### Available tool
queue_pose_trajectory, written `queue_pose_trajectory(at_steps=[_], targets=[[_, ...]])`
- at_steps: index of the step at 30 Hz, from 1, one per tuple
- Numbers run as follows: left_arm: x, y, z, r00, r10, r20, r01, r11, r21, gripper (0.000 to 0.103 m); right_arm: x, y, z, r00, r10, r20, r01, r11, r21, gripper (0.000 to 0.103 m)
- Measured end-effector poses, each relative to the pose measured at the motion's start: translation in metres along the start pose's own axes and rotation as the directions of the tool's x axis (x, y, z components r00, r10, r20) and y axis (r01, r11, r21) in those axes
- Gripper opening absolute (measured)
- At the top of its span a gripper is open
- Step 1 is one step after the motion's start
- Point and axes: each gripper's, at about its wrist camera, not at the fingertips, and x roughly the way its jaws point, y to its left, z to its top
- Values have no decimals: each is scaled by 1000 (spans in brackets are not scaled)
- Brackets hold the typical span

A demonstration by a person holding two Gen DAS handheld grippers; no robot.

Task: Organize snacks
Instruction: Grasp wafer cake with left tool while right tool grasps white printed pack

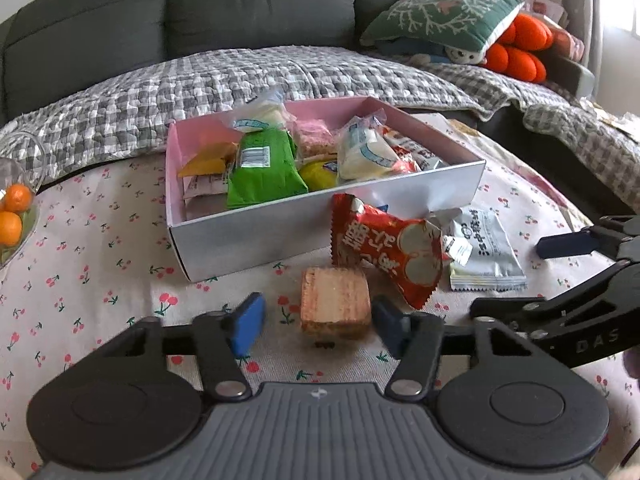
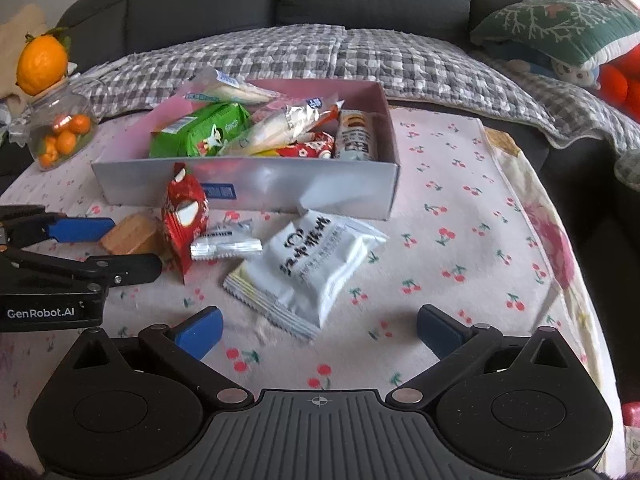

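Observation:
A brown wafer block [image 1: 335, 304] [image 2: 132, 236] lies on the cherry-print cloth between the blue pads of my left gripper [image 1: 320, 324]. The right pad sits against it and a gap shows at the left pad, so the jaws stand open around it. A red packet [image 1: 384, 248] [image 2: 184, 216] leans just beyond it, with a small silver packet [image 2: 226, 240] beside. A white packet [image 2: 308, 268] [image 1: 486, 256] lies just ahead of my right gripper [image 2: 320, 332], which is wide open with nothing between its pads. The snack box [image 1: 280, 232] [image 2: 280, 188], pink inside, holds several packets.
A glass jar of small oranges [image 1: 12, 208] [image 2: 60, 136] stands at the table's left edge, with a large orange fruit [image 2: 42, 64] behind it. A sofa with a checked blanket [image 1: 240, 76] and a green cushion [image 1: 444, 16] runs behind the table.

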Motion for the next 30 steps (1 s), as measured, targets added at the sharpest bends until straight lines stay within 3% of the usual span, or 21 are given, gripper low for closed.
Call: queue_pose_trajectory(at_steps=[3, 6, 20, 26, 30], targets=[[0, 3, 3, 1000, -8, -8, 7, 1000, -21, 39, 6, 6, 5, 1000, -5, 6, 5, 1000, 0, 103], [0, 6, 4, 1000, -15, -17, 14, 999, -39, 37, 12, 9, 11, 1000, -19, 5, 19, 1000, 15, 103], [-11, 13, -1, 998, -35, -43, 33, 999, -43, 36, -4, -39, 0, 996, -83, -18, 84, 993, 78, 103], [-12, 12, -1, 999, -32, -41, 30, 999, -39, 37, -10, -42, 6, 999, -37, -3, 37, 992, 123, 103], [-11, 11, -1, 999, -25, -38, 24, 999, -33, 37, -2, -38, 12, 999, -49, -2, 49, 990, 134, 102]])
